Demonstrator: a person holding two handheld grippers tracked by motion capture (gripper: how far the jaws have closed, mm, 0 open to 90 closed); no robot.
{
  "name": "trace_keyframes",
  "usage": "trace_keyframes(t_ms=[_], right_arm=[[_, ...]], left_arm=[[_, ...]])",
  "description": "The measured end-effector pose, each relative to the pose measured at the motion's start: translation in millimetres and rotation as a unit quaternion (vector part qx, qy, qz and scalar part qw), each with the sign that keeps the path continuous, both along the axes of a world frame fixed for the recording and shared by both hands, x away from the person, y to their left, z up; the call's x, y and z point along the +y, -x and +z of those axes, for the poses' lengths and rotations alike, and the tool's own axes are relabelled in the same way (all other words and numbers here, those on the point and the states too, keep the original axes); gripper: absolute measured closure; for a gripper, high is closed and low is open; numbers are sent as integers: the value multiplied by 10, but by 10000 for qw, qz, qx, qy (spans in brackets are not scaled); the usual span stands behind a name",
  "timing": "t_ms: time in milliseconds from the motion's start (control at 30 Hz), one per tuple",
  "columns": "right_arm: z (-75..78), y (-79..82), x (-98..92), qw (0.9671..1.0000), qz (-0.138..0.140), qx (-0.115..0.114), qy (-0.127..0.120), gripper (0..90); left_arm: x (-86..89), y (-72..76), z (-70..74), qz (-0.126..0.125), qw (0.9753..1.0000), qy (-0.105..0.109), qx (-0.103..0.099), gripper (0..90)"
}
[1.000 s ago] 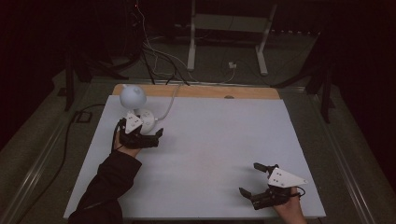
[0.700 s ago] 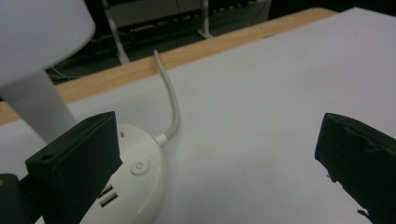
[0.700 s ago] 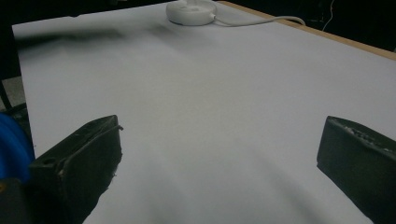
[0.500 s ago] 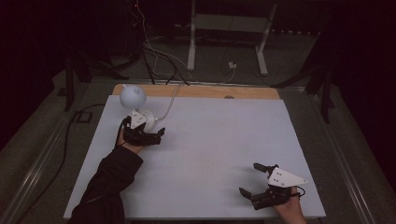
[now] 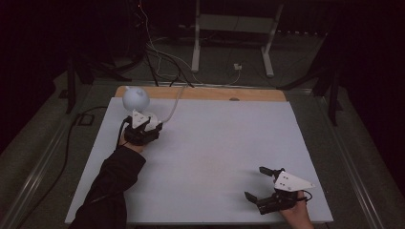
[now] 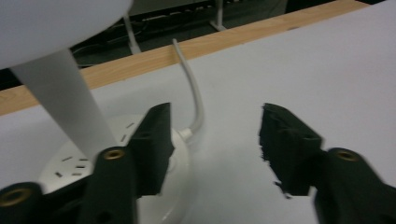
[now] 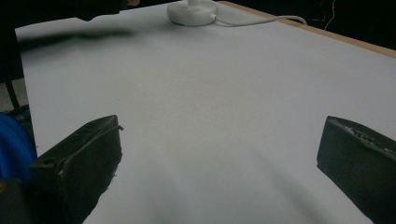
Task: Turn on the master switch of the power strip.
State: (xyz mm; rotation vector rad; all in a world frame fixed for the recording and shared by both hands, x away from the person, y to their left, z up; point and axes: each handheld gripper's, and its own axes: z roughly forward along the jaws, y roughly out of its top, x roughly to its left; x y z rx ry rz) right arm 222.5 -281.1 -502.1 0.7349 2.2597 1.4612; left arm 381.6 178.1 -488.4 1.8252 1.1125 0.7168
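Note:
A white desk lamp stands at the far left of the white table [image 5: 215,143]. It has a round globe head [image 5: 135,98], a slanted stem [image 6: 60,98], a round base [image 6: 60,165] and a white cord [image 6: 196,93] running off over the back edge. My left gripper [image 5: 152,130] is right at the base, open. In the left gripper view, my left gripper [image 6: 215,121] has one jaw over the base's rim and the other over bare table. My right gripper [image 5: 254,182] stands open near the front right corner, nothing between its jaws [image 7: 219,135]. The lamp base [image 7: 192,11] lies far ahead of it.
A wooden strip [image 5: 210,94] borders the table's back edge. Behind it on the floor are cables [image 5: 162,62] and a metal stand [image 5: 229,43]. A dark sleeve [image 5: 112,186] crosses the table's front left.
The left gripper has edged slightly closer to the lamp base. The right gripper has stayed put.

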Motion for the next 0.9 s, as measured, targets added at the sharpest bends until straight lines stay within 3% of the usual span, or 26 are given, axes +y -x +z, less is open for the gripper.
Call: trace_keyframes(t_ms=[33, 67, 100, 300, 400, 500, 533, 567, 733, 900], right_arm=[[-2, -2, -1, 10000, -5, 4, 2, 0], [-2, -2, -1, 10000, -5, 4, 2, 0], [0, -2, -3, 10000, -5, 4, -10, 0], [-1, -1, -1, 10000, -1, 8, -8, 0], [0, -1, -2, 10000, -5, 8, -7, 0], [-3, -3, -4, 10000, 4, 12, -12, 0], [-5, -4, -4, 10000, 1, 27, -14, 0], [-7, -5, -4, 10000, -3, 36, -19, 0], [-9, -6, -6, 10000, -6, 42, -17, 0], [-15, -13, -11, 10000, -5, 47, -14, 0]], left_arm=[[8, -10, -5, 39, 10000, -3, 16, 540], [11, -16, -9, 58, 10000, -19, 19, 540], [18, -24, -15, 104, 9999, -45, 8, 598], [60, -70, -49, 192, 9998, 55, 44, 736], [78, -99, -76, 218, 9997, -17, 84, 801], [69, -120, -126, 265, 9992, -293, -25, 826], [69, -120, -126, 265, 9992, -293, -25, 858], [52, -143, -160, 295, 9984, -488, 17, 877], [27, -195, -220, 336, 9975, -612, 82, 900], [-17, -214, -254, 384, 9951, -914, -12, 900]])
